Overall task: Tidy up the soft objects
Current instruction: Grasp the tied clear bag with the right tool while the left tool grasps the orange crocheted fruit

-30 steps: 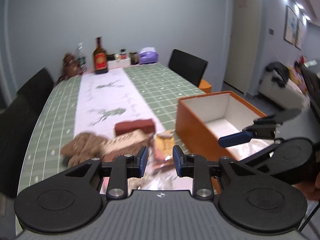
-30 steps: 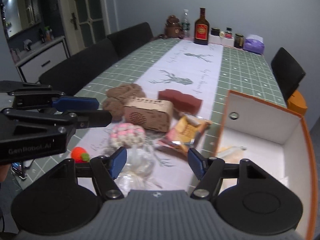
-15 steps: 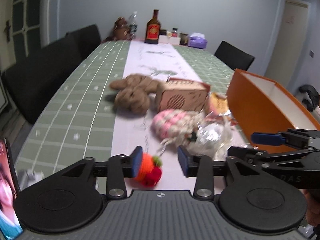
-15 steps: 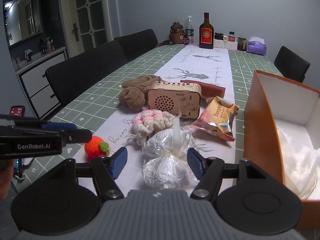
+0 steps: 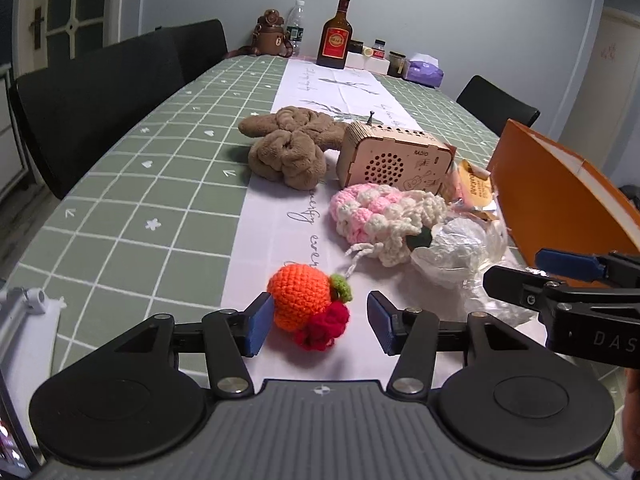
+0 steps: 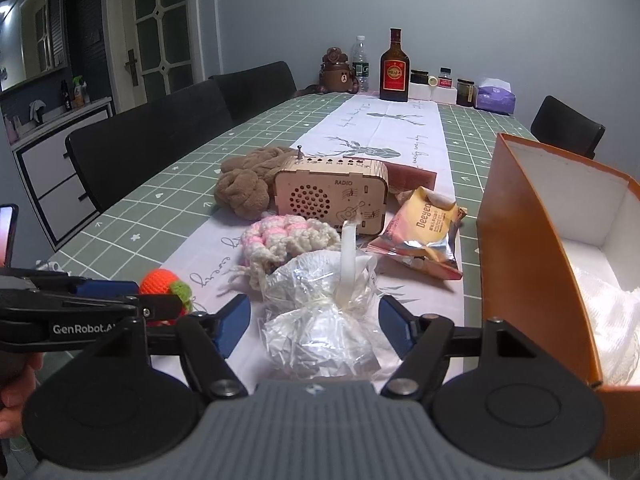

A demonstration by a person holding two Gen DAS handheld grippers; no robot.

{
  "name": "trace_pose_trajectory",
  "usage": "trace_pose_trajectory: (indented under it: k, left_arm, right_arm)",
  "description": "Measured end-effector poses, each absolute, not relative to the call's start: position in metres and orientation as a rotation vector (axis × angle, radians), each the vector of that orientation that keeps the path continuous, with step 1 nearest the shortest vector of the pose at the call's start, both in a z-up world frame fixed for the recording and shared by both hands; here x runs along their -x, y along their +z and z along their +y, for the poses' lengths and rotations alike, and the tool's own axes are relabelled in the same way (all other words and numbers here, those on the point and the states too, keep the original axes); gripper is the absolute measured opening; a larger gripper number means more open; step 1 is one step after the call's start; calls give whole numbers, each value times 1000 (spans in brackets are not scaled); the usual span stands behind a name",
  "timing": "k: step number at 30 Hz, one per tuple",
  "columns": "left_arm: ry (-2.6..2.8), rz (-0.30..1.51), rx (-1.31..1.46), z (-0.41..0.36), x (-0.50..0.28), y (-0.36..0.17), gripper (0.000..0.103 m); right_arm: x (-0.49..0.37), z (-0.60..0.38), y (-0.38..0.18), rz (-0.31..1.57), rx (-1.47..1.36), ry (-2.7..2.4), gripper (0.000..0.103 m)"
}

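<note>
Both grippers are low over the near end of the tabletop, each lined up on its own soft item. Left gripper: jaws released and opening, with the orange crochet fruit in the lower centre of the left wrist frame, sitting between the pads but biased to the left one; it looks touching or nearly so there, with clear air on the right side. I can't call it gripped. Its red crochet part trails toward lower right, so the long axis runs diagonally across the gap. Right gripper: jaws also released and opening a little, with the clear plastic bag dead centre between the pads in the right wrist frame, knot and tail pointing up, gaps on both sides. The orange box is at the right edge of both frames, so I judge the right gripper has the shorter carry. I'd nudge the left gripper leftwards before clenching.
</note>
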State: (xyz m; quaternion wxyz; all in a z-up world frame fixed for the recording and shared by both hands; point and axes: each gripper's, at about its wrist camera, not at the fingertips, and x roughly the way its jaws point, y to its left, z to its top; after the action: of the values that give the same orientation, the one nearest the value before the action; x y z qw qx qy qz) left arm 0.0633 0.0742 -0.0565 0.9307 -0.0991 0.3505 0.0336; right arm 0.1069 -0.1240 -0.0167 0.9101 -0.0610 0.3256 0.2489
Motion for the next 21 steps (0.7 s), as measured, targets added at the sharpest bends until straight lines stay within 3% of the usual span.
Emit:
trace_pose_trajectory:
  k: [8, 14, 20, 21]
  left_arm:
    - [81, 722, 133, 68, -73, -58, 61]
    - [75, 749, 95, 66, -77, -61, 54]
    - [74, 760, 51, 61, -78, -60, 53]
    - [73, 762, 48, 61, -78, -60, 53]
  right_arm:
    - [-120, -115, -11, 658, 246, 519, 70]
    - [-122, -114, -25, 723, 250, 550, 70]
    - [-127, -114, -33, 767, 217, 554, 59]
    - [-128, -114, -36, 777, 209, 556, 52]
